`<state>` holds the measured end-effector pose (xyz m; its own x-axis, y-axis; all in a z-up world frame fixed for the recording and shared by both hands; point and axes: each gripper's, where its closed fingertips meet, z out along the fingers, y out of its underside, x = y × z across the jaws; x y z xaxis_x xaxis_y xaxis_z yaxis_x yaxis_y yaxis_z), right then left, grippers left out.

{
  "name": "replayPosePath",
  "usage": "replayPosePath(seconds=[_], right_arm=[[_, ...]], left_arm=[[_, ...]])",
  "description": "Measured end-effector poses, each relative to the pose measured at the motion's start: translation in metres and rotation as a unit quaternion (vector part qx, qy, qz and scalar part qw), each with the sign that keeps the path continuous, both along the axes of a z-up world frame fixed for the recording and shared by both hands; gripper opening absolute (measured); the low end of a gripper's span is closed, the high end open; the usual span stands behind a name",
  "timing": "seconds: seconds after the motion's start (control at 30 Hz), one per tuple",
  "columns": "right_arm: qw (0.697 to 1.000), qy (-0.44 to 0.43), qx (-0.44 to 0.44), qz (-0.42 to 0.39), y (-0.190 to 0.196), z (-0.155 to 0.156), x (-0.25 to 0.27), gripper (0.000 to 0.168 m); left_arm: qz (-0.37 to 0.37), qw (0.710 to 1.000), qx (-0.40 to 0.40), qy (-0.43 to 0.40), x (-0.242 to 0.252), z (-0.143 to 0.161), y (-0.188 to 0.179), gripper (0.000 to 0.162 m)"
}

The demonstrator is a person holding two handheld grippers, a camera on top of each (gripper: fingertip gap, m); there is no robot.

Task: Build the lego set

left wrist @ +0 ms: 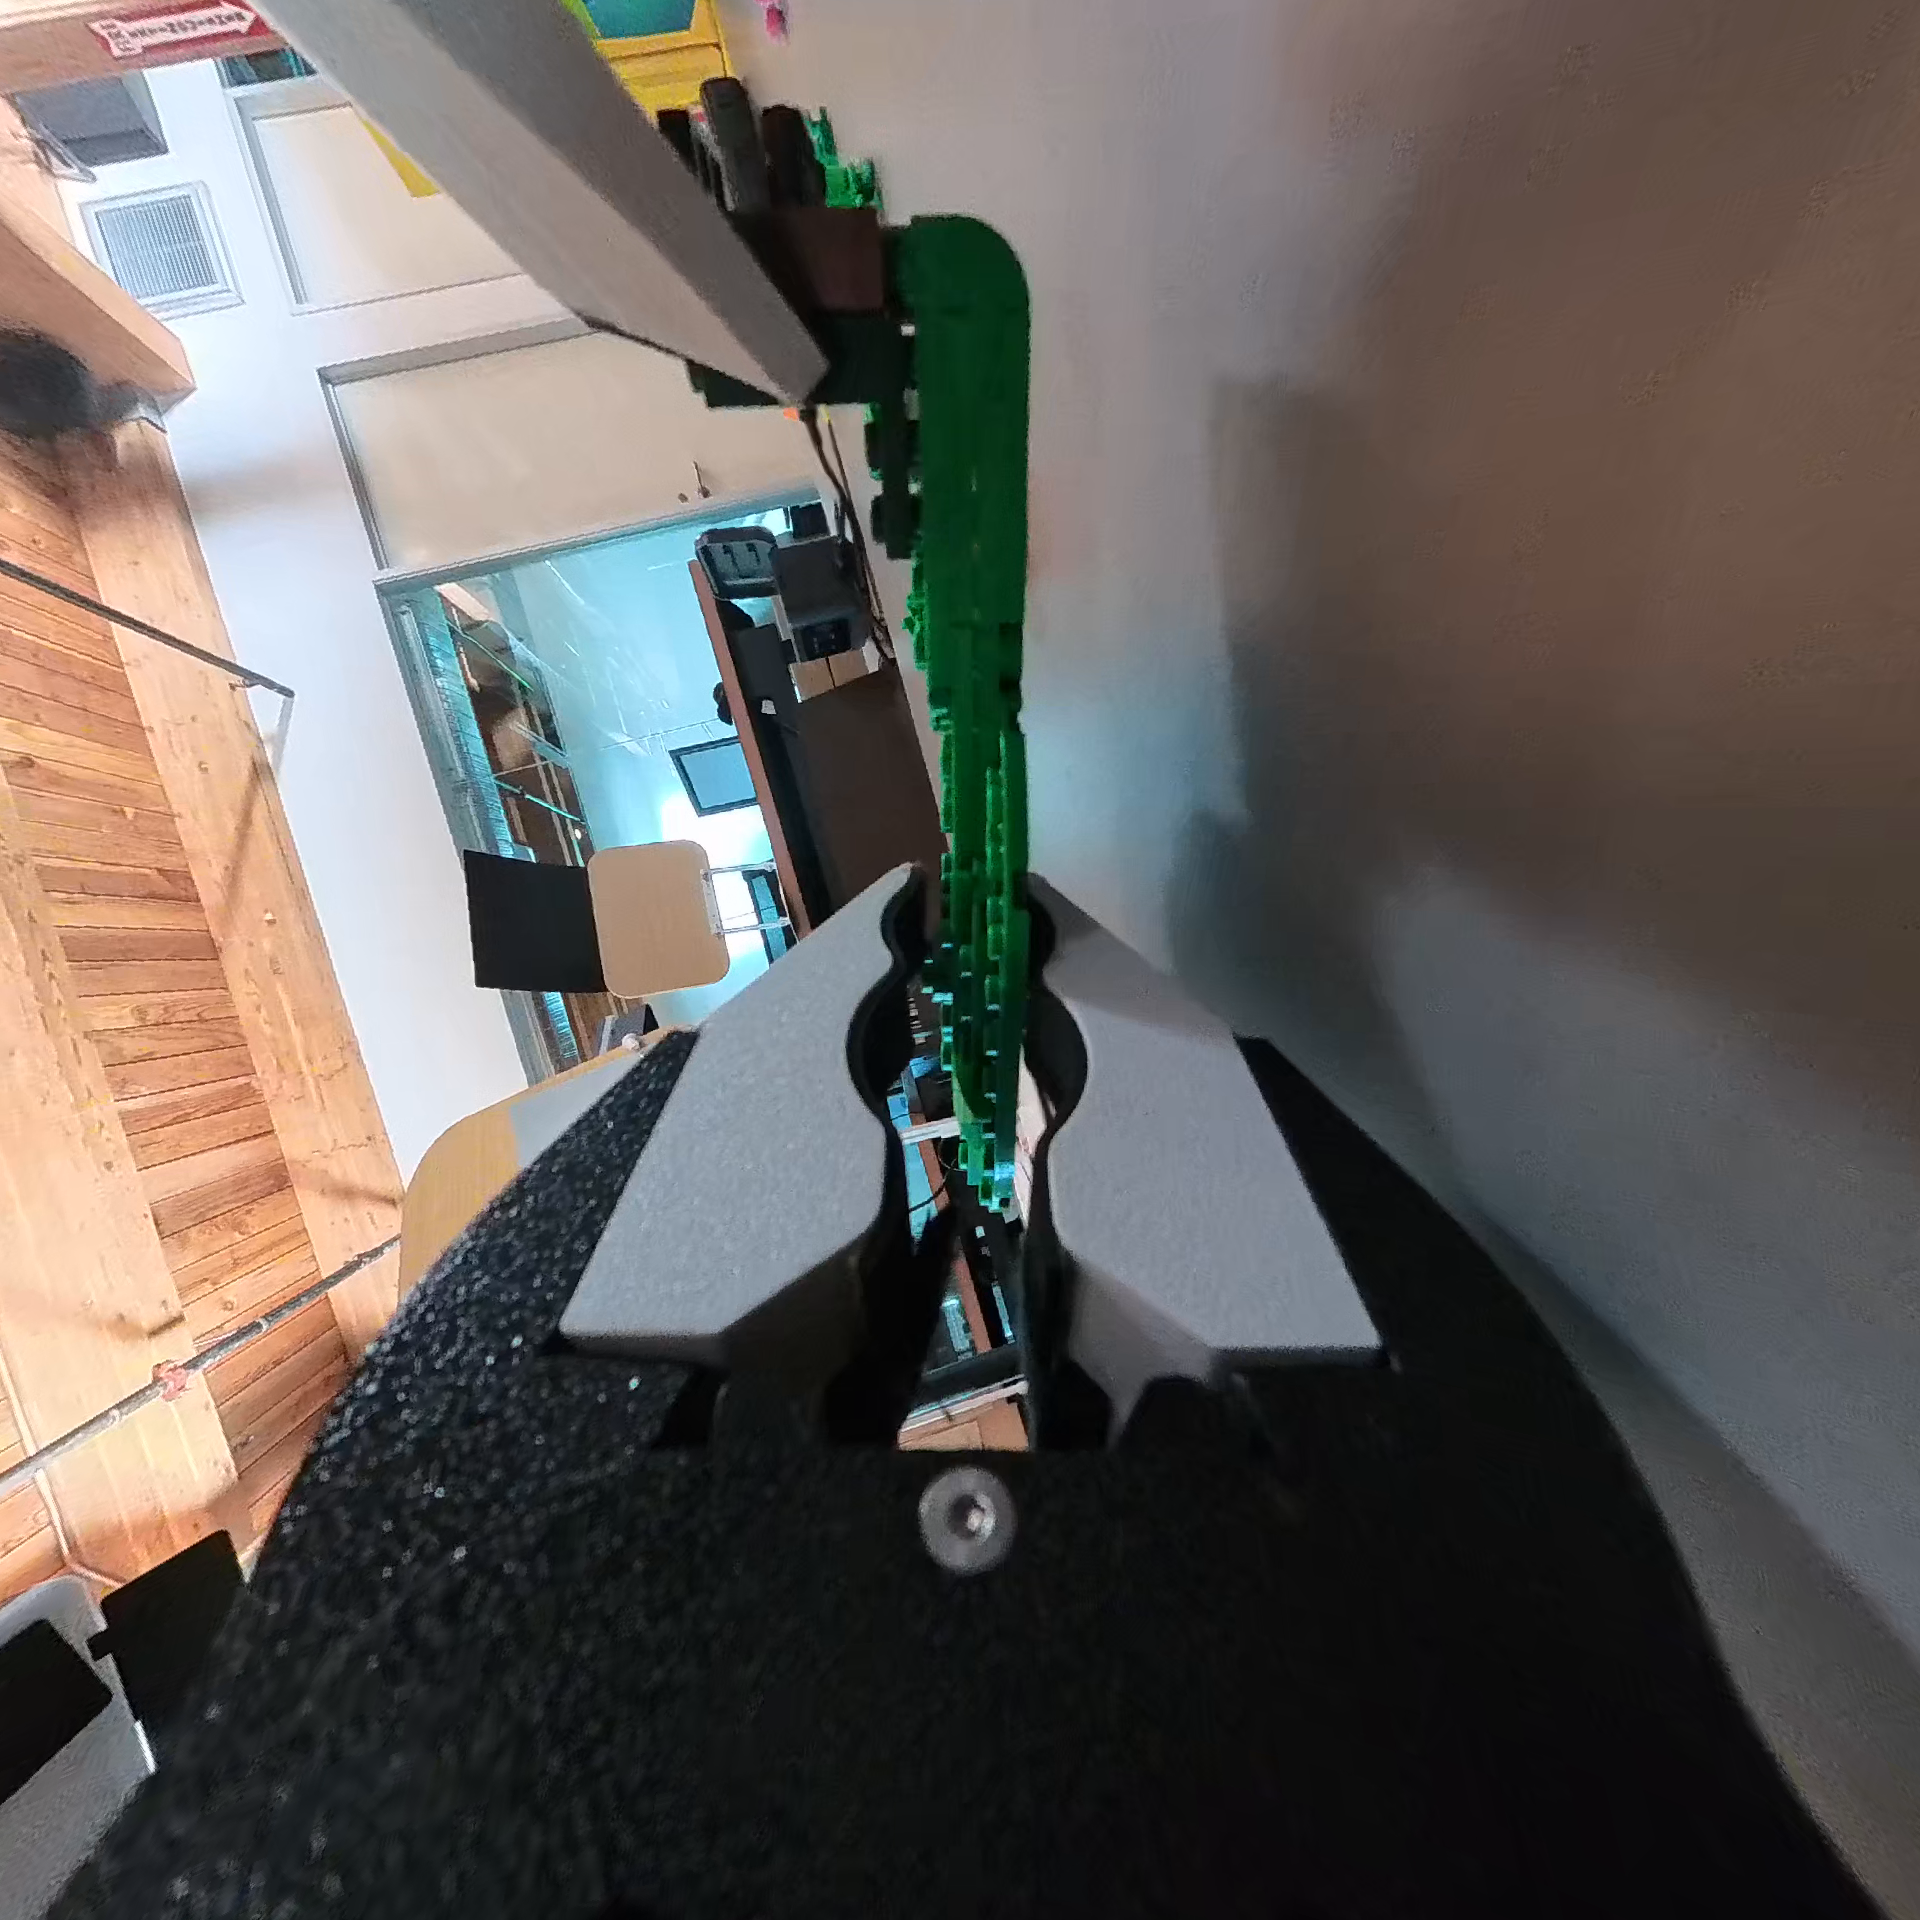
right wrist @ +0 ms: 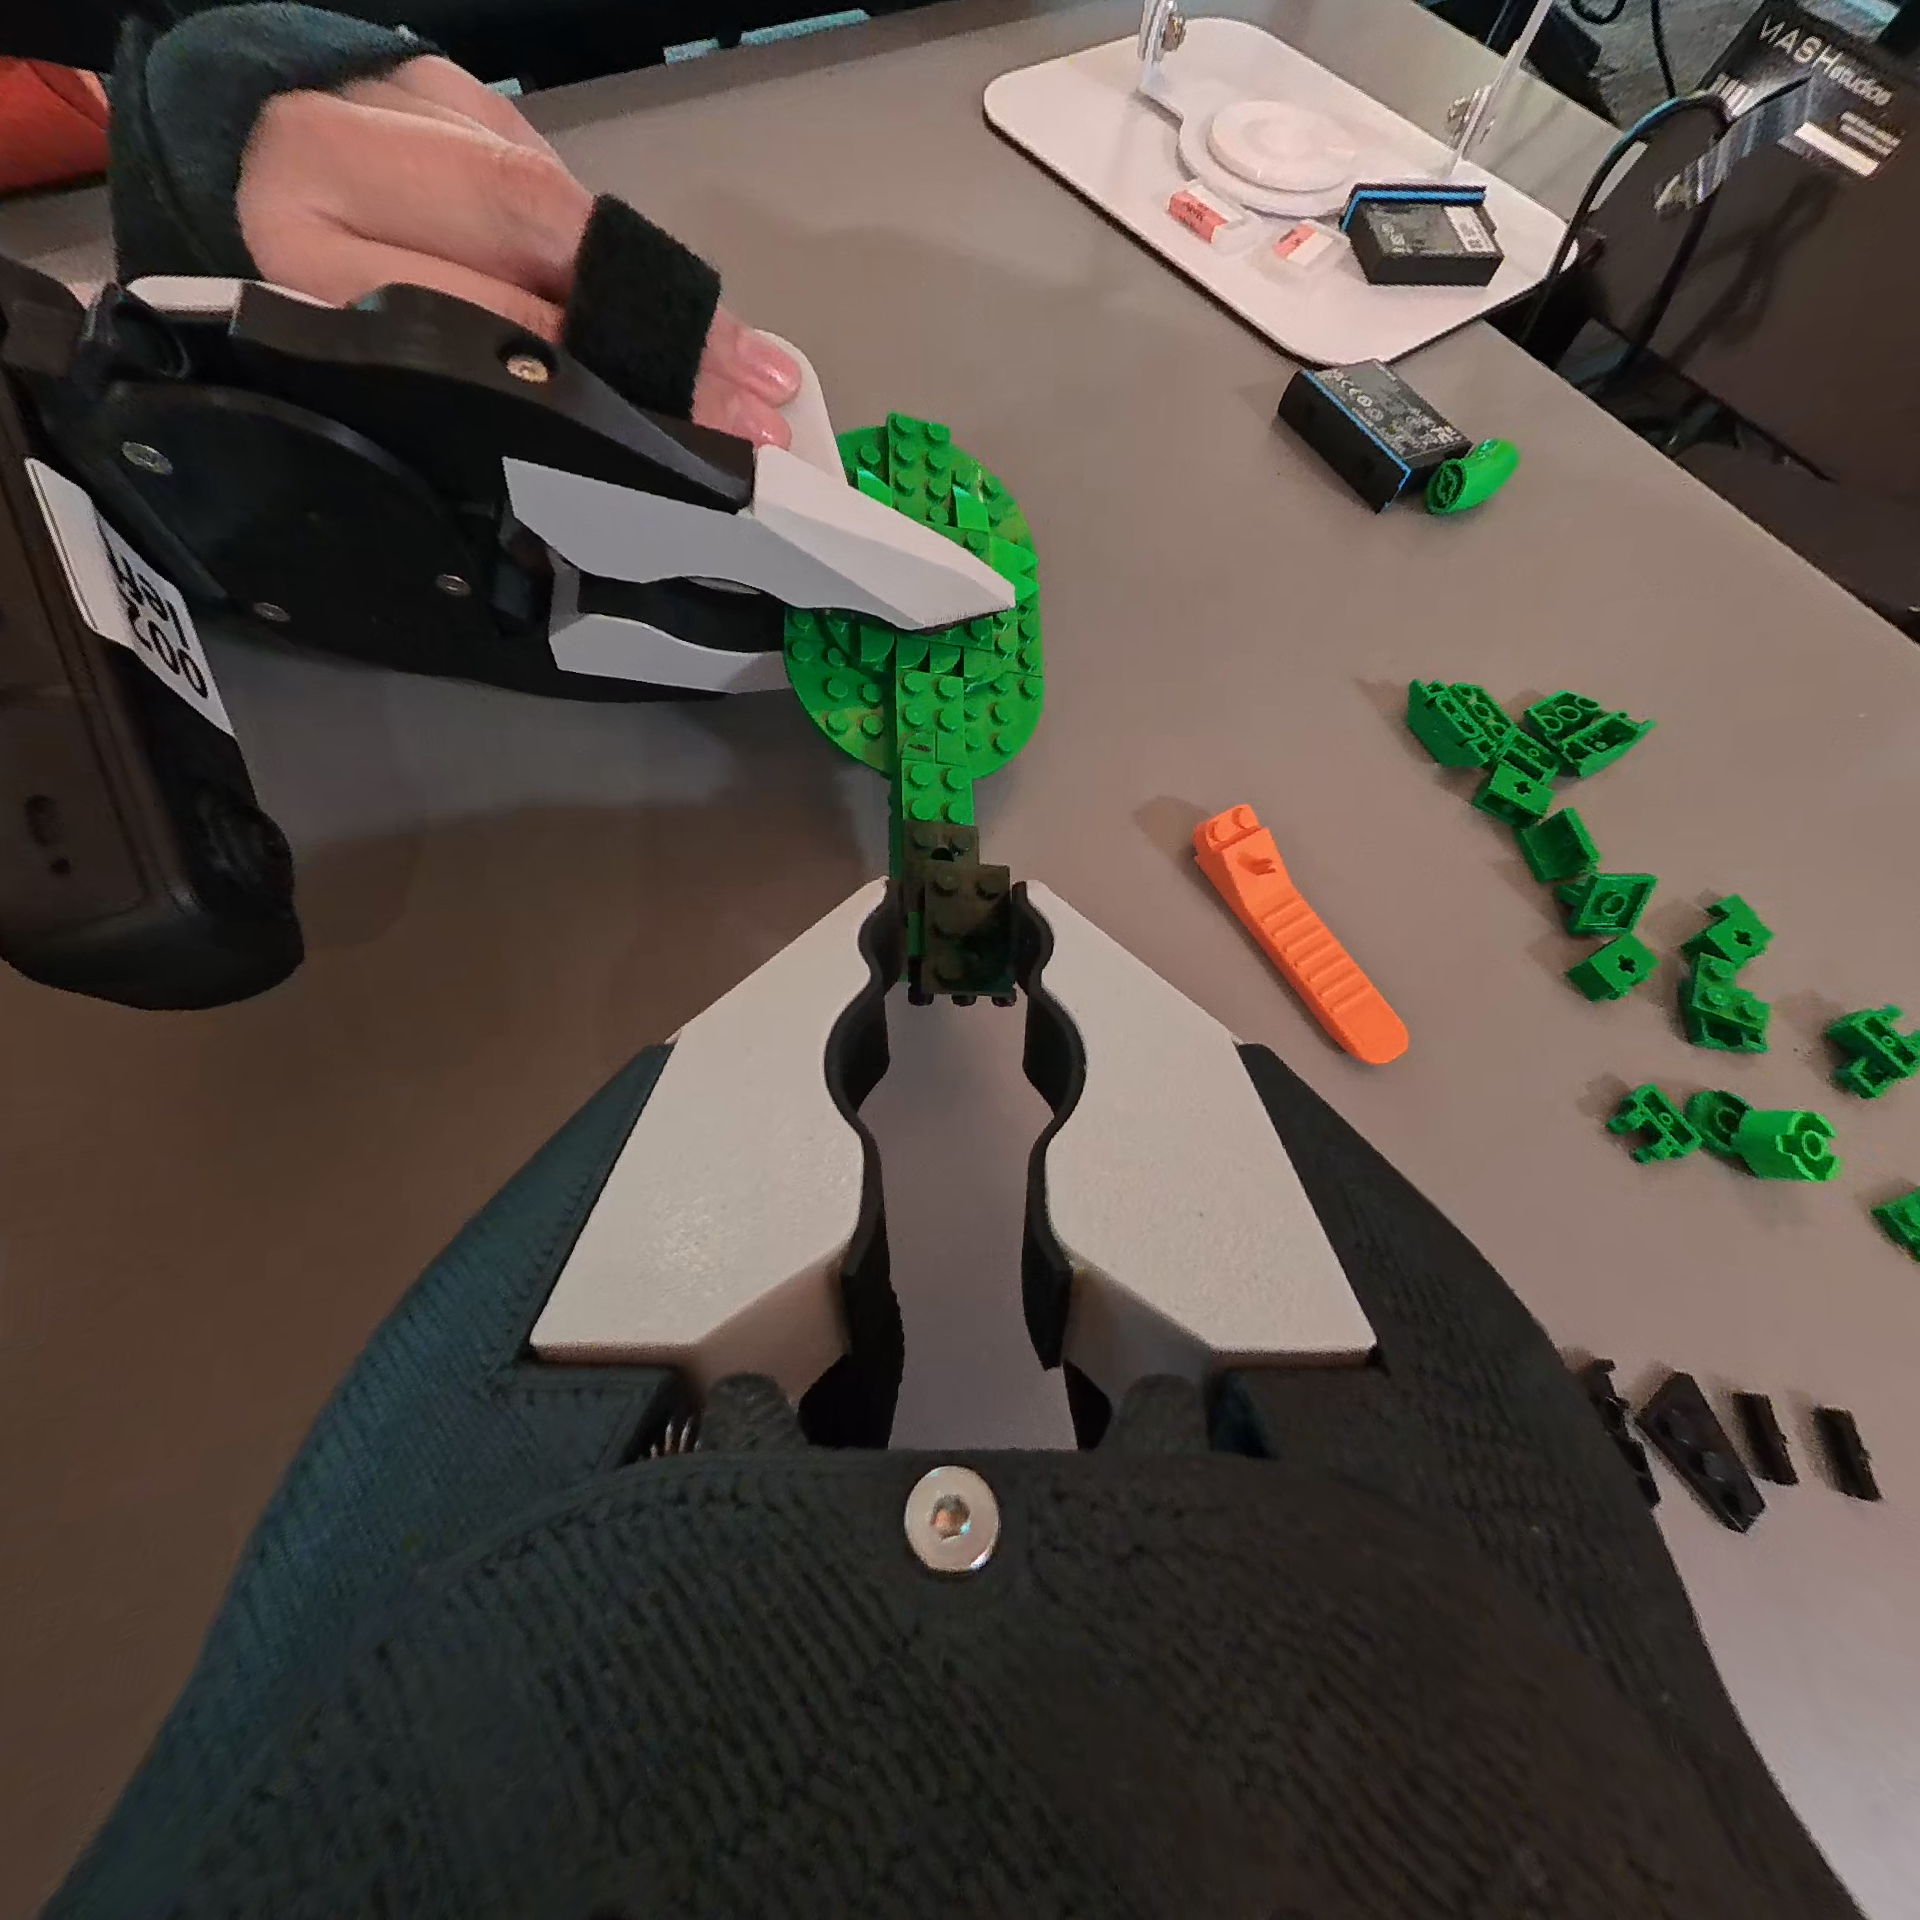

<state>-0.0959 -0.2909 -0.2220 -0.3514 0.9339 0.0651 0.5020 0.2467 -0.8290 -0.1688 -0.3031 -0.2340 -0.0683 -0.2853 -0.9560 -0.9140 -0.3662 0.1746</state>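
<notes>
A flat bright green leaf-shaped lego build (right wrist: pixel 935 707) with a dark green and brown stem (right wrist: pixel 951 914) sits just over the grey table (right wrist: pixel 520 790). My right gripper (right wrist: pixel 954 904) is shut on the stem end. My left gripper (right wrist: pixel 894 644), held by a hand, comes in from the left and is shut on the leaf's edge. In the left wrist view the camera is rolled sideways. There the leaf (left wrist: pixel 971 540) is seen edge-on, clamped between my left gripper's (left wrist: pixel 982 914) fingertips. The right gripper's grey finger (left wrist: pixel 582 187) and the stem (left wrist: pixel 847 270) show at the leaf's far end.
An orange brick separator (right wrist: pixel 1299 935) lies right of the stem. Several loose green bricks (right wrist: pixel 1621 894) are scattered at the right, black pieces (right wrist: pixel 1745 1444) nearer me. A black battery (right wrist: pixel 1371 426) with a green piece (right wrist: pixel 1470 478) and a white tray (right wrist: pixel 1081 135) lie farther back.
</notes>
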Motion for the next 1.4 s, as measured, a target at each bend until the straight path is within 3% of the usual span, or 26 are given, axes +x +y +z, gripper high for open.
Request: replayPosePath(seconds=[0.03,0.43,0.8,1.13,1.4], right_arm=[[1.0,0.001,0.002,0.0,0.0,0.0,0.0,0.019],[1.0,0.006,0.008,-0.009,0.001,-0.002,-0.001,0.02],[1.0,0.025,0.018,-0.007,0.0,0.0,0.001,0.042],[0.988,0.144,0.056,0.007,0.009,0.031,0.023,0.055],[0.959,0.255,0.119,0.037,0.009,0.071,0.033,0.056]], left_arm=[[0.0,1.0,0.001,0.001,0.0,0.0,0.0,0.013],[0.002,1.0,-0.002,0.001,-0.001,-0.001,-0.001,0.013],[0.005,1.0,-0.002,-0.002,-0.002,0.0,-0.001,0.013],[0.028,1.0,-0.013,-0.002,-0.01,0.0,-0.004,0.013],[0.057,0.998,-0.032,0.023,-0.015,0.026,0.0,0.013]])
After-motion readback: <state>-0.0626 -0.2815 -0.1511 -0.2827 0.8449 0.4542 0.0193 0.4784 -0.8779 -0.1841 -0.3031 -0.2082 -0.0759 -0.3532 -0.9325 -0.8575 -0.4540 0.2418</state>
